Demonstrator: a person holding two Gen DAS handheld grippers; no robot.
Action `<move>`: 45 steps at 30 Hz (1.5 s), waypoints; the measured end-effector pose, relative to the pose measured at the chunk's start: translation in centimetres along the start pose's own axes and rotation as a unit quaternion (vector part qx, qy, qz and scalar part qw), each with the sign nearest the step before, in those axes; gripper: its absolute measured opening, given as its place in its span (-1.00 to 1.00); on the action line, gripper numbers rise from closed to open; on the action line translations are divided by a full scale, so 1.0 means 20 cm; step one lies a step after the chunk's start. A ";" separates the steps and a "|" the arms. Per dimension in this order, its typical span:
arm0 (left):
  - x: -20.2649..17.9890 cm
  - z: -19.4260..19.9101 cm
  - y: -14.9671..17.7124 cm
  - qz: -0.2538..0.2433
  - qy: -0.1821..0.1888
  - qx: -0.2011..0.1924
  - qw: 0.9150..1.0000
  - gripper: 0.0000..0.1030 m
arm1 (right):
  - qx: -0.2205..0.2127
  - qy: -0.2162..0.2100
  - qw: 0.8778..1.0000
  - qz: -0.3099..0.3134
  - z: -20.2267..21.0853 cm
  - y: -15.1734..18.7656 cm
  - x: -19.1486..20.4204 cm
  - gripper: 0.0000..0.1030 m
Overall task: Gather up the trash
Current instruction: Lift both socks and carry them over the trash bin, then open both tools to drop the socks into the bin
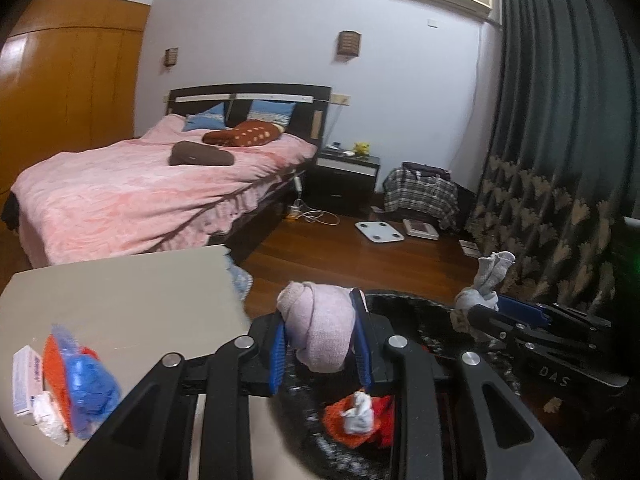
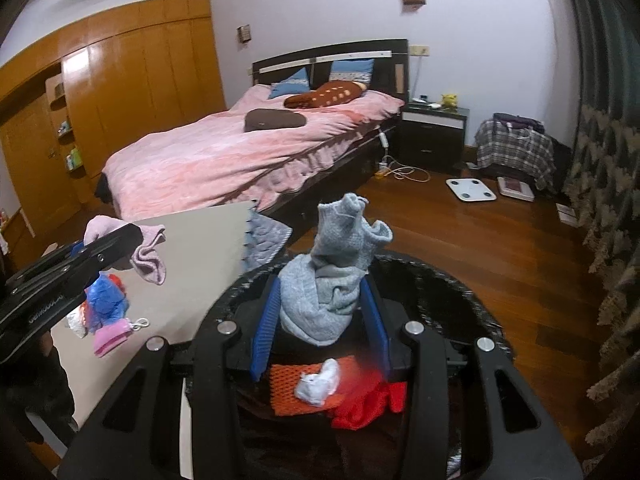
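My left gripper (image 1: 318, 308) is shut on a rolled pink sock (image 1: 320, 336), held at the near edge of a black-lined trash bin (image 1: 420, 308). My right gripper (image 2: 322, 280) is shut on a bunched grey sock (image 2: 328, 296) over the same bin (image 2: 440, 276). Each wrist view also shows the other gripper: the right one (image 1: 476, 312) with its grey sock (image 1: 490, 276), the left one (image 2: 132, 236) with its pink sock (image 2: 150, 256). Inside the bin lie an orange mesh (image 2: 296, 384), a red piece (image 2: 368, 404) and a white tissue (image 2: 318, 384).
A beige table (image 1: 120, 292) stands left of the bin with a blue and orange bag (image 1: 80, 384), a white box (image 1: 26, 380) and a pink item (image 2: 110, 338). Beyond are a pink bed (image 1: 140, 192), a white scale (image 1: 378, 232) on the wood floor, and dark curtains (image 1: 560, 160) at the right.
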State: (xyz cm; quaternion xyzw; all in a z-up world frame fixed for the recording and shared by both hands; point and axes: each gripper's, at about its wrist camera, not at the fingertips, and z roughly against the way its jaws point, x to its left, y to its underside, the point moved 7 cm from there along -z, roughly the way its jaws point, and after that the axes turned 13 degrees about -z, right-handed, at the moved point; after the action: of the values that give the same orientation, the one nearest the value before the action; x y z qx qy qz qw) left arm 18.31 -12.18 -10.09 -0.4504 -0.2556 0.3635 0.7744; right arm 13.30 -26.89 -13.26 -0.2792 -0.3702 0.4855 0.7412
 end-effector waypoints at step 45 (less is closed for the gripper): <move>-0.42 -0.31 -0.02 -0.030 0.088 0.028 0.995 -0.22 | 0.006 0.064 0.997 -0.046 -0.01 0.03 -0.43 0.07</move>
State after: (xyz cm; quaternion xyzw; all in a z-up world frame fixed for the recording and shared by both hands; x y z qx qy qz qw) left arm 17.84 -22.16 -13.29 -0.4510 -0.1893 0.3059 0.8168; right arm 10.92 -34.66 -16.23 -0.2877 -0.3317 0.4345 0.7864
